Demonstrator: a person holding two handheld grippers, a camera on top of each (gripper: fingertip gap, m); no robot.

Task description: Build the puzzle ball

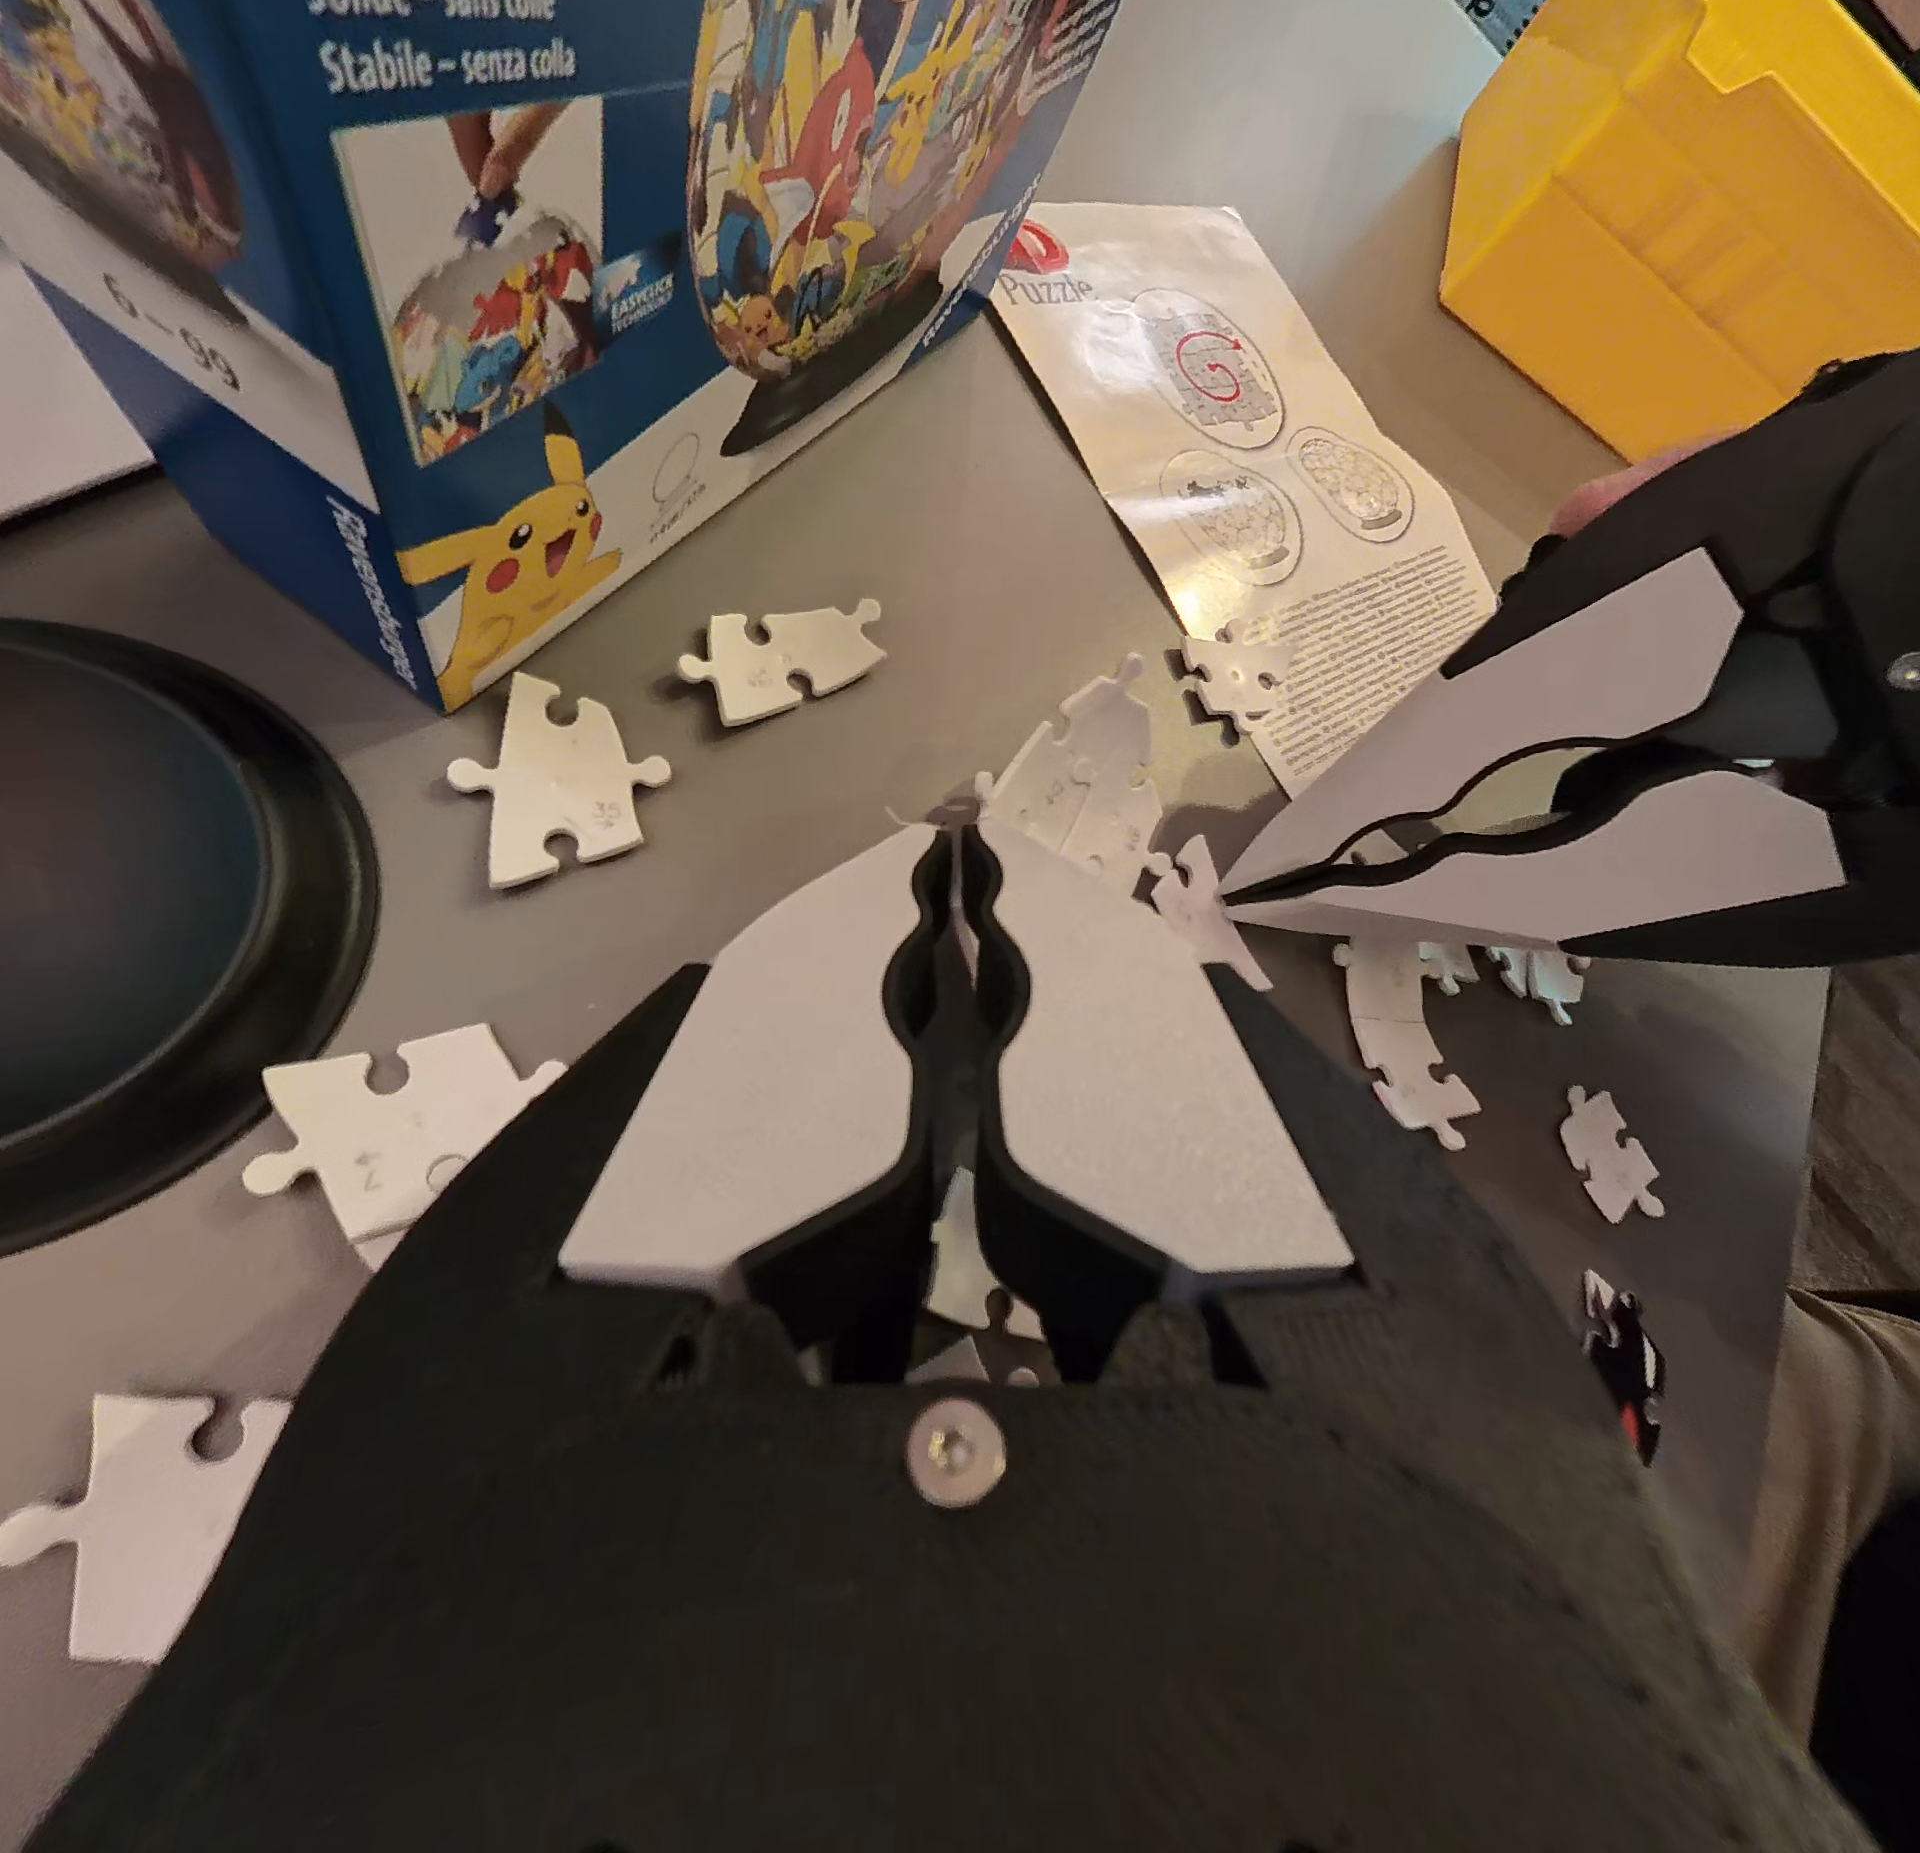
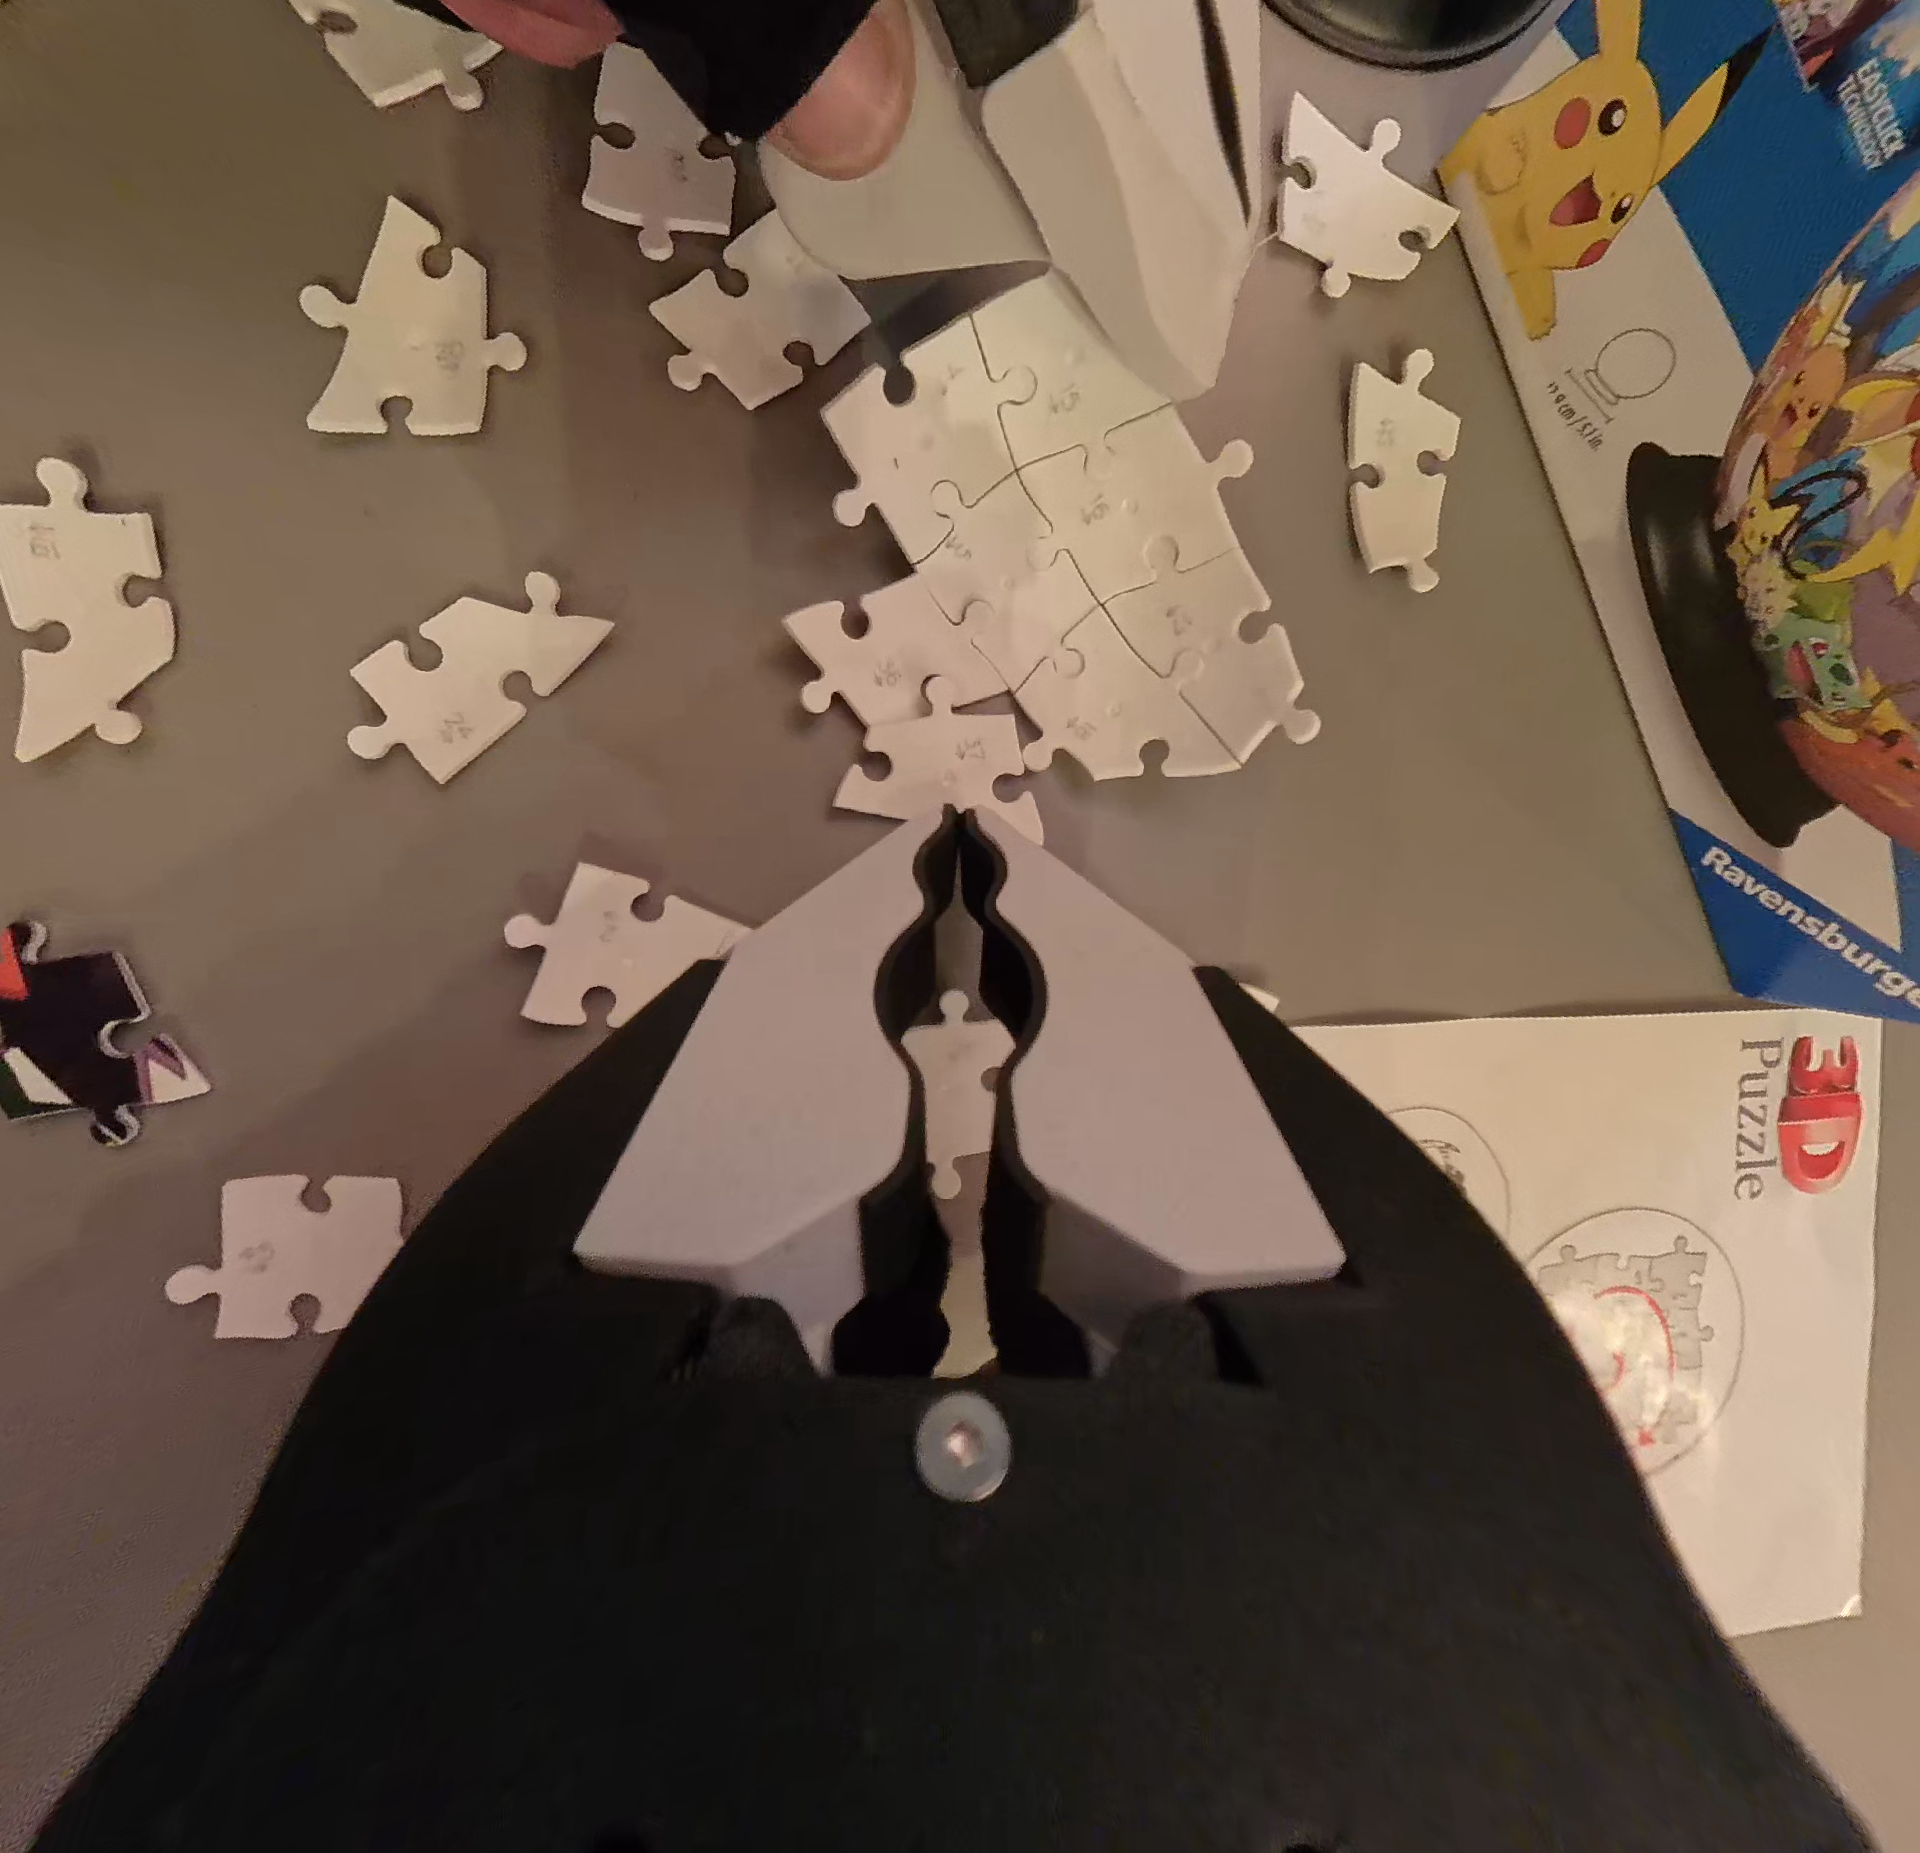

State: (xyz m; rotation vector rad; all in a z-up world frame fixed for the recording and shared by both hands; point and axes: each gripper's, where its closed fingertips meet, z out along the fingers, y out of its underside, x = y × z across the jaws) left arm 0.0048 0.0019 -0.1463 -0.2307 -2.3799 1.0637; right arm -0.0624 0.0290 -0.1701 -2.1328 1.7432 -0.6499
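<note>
Right tool (image 2: 958, 816) clamped on one loose piece (image 2: 951, 759), left tool (image 1: 956, 835) clamped on joined patch (image 2: 1060, 546). Better to align tab with notch, then press gently.

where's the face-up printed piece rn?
Right wrist view, far left edge: the printed piece lies on the grey table, apart from the white pieces.

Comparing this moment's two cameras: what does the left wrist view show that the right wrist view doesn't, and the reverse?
Only the left wrist view shows the yellow bin at upper right and most of the black stand.

Only the right wrist view shows the joined patch of pieces flat from above, with the single piece at the right gripper tips, and a person's fingers on the left gripper.

Both show the puzzle box, instruction leaflet, scattered white pieces and grey table.
</note>
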